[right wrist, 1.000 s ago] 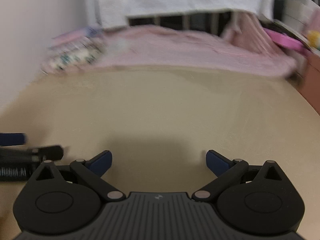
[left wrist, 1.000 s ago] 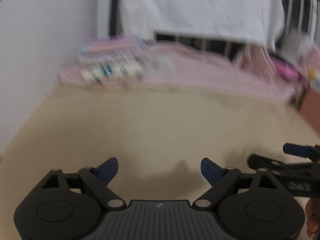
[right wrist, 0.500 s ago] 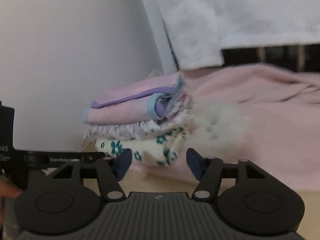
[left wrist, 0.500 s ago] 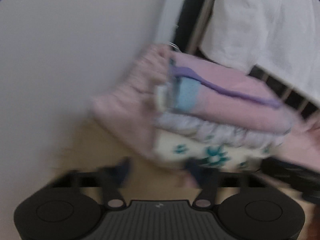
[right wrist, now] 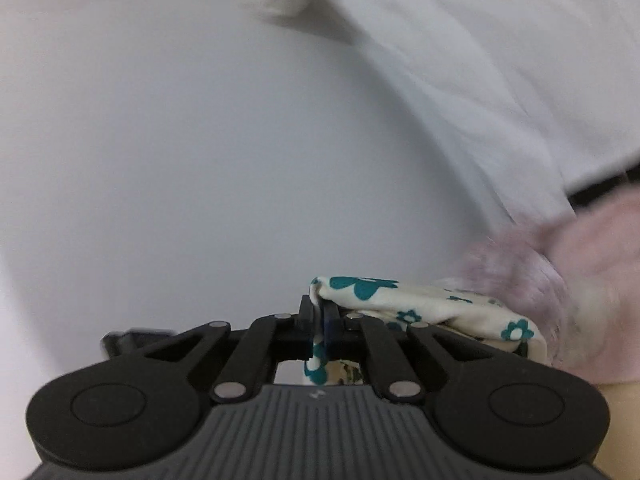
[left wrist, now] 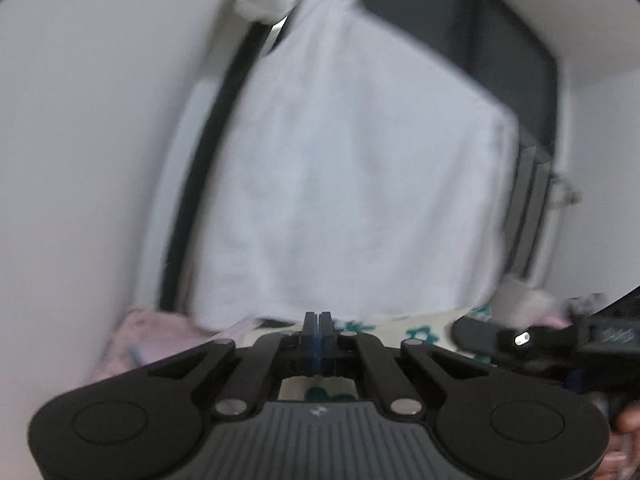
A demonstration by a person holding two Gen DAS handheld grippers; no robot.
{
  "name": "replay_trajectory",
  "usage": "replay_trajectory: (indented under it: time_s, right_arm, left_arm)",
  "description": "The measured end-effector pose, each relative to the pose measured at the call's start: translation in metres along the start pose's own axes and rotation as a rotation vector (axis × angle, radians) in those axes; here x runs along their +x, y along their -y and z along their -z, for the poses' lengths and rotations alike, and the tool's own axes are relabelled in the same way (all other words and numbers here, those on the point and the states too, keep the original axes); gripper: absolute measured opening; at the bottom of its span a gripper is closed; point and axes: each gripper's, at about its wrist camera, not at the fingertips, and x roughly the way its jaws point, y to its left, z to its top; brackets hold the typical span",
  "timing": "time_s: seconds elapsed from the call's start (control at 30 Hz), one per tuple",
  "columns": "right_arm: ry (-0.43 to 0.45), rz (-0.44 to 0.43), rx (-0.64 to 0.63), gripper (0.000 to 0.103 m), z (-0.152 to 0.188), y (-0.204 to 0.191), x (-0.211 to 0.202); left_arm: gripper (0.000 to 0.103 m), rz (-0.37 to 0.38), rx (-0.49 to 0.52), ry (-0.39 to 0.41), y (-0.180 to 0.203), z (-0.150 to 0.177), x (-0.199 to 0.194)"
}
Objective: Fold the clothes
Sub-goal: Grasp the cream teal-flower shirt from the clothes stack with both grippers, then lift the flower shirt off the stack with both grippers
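Observation:
A cream cloth with teal flowers (right wrist: 420, 300) hangs from my right gripper (right wrist: 318, 309), whose jaws are closing tight on its bunched corner; more of the cloth shows below, between the finger links. In the left wrist view my left gripper (left wrist: 318, 319) has its jaws closing pressed together on the same floral cloth (left wrist: 420, 328), which stretches off to the right behind the fingers and shows under them. The right gripper (left wrist: 532, 338) appears at the right of that view, at about the same height. Both grippers point roughly level, raised off the table.
A white towel (left wrist: 340, 180) hangs straight ahead on a dark rail, with a white wall (right wrist: 160, 140) to the left. Pink cloth (right wrist: 568, 280) lies piled at the right, and more pink cloth (left wrist: 152, 340) at lower left. A hand (left wrist: 624, 436) shows at the edge.
Both grippers went from open over the bare table to the folded stack, shut on the floral cloth and rose with it. The views now face the wall and towel.

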Motion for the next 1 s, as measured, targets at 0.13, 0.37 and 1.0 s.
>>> replay_trajectory:
  time_s: [0.13, 0.37, 1.0]
  right_arm:
    - [0.006, 0.141, -0.01, 0.003, 0.028, -0.033, -0.08]
    - [-0.225, 0.885, -0.234, 0.015, 0.192, -0.01, -0.131]
    - [-0.269, 0.981, -0.421, 0.035, 0.292, -0.015, -0.182]
  left_arm:
    - [0.004, 0.003, 0.041, -0.131, 0.046, 0.039, -0.033]
    - [0.013, -0.169, 0.067, -0.484, 0.039, 0.221, -0.061]
    - [0.041, -0.184, 0.267, -0.486, 0.185, 0.307, -0.077]
